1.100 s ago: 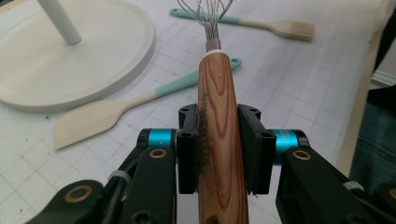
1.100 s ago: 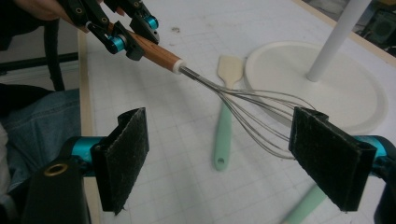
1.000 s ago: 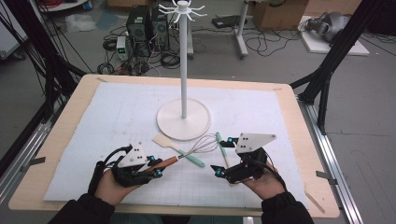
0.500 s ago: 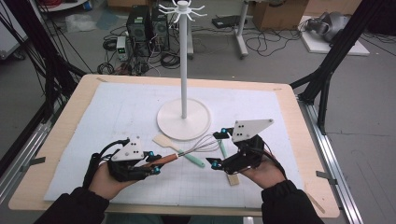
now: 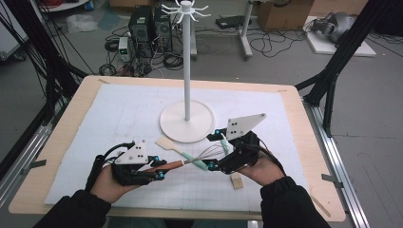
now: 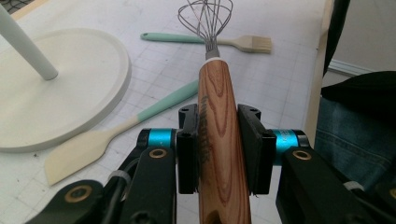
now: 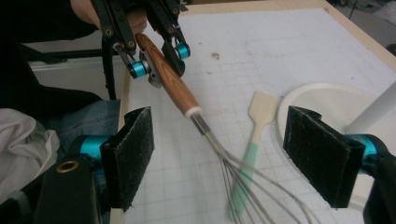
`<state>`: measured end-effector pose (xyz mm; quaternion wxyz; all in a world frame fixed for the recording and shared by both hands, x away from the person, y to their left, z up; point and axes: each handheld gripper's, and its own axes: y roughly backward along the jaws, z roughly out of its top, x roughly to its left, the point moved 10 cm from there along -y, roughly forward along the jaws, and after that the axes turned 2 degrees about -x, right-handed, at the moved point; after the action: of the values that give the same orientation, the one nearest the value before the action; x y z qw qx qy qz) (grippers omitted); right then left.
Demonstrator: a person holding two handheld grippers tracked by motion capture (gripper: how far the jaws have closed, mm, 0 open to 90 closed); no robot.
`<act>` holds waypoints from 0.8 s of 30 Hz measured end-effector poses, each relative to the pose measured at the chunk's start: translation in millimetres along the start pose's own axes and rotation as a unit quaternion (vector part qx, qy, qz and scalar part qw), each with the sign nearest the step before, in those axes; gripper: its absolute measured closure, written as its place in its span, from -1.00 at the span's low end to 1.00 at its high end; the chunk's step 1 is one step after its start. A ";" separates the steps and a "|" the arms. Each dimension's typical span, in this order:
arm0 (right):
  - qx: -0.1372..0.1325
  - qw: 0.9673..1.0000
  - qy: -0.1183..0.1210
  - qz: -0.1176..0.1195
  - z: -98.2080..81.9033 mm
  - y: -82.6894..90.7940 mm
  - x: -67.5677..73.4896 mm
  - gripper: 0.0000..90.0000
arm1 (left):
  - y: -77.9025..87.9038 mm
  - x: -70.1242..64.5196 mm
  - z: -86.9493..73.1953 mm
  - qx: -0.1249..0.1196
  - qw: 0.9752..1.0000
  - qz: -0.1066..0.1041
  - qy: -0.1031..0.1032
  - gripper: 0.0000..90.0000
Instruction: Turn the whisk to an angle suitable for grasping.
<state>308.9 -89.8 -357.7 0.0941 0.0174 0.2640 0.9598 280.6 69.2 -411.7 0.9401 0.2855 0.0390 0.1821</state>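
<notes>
Risen toward frame centre, the right gripper (image 5: 216, 151) has fingers released, just narrowing around whisk (image 5: 190, 161) wires; left gripper (image 5: 159, 169) clenches its handle.

Dark lettering runs lengthwise along the wooden handle of the whisk (image 6: 219, 140), but it is too blurred to read. No other text, label or number is legible.

Grey floor (image 5: 380, 142), tangled cables (image 5: 280, 42), computer towers (image 5: 147, 23)
</notes>
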 end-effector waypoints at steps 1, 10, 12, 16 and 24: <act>-0.002 1.000 0.001 0.002 1.2 -0.8 0.0 -0.48 | -0.6 -0.9 0.0 0.001 1.000 -0.003 -0.004 0.56; 0.016 0.999 0.016 0.030 3.3 -21.7 6.1 -0.48 | -3.3 -2.1 -0.1 0.004 1.000 -0.006 -0.011 0.56; 0.019 0.999 0.019 0.037 3.1 -24.1 7.6 -0.47 | -2.2 -1.9 1.0 0.003 1.000 -0.008 -0.011 0.56; 0.021 0.999 0.021 0.041 3.0 -27.3 7.3 -0.47 | -0.4 -2.8 3.6 0.000 1.000 -0.008 -0.013 0.56; 0.029 0.998 0.030 0.043 1.6 -31.6 8.1 -0.42 | 0.4 -6.6 7.2 -0.003 1.000 -0.023 -0.021 0.56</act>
<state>306.4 -60.8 -372.6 0.0440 0.0032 0.2932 0.9550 275.6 63.3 -405.7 0.9453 0.2859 0.0253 0.1547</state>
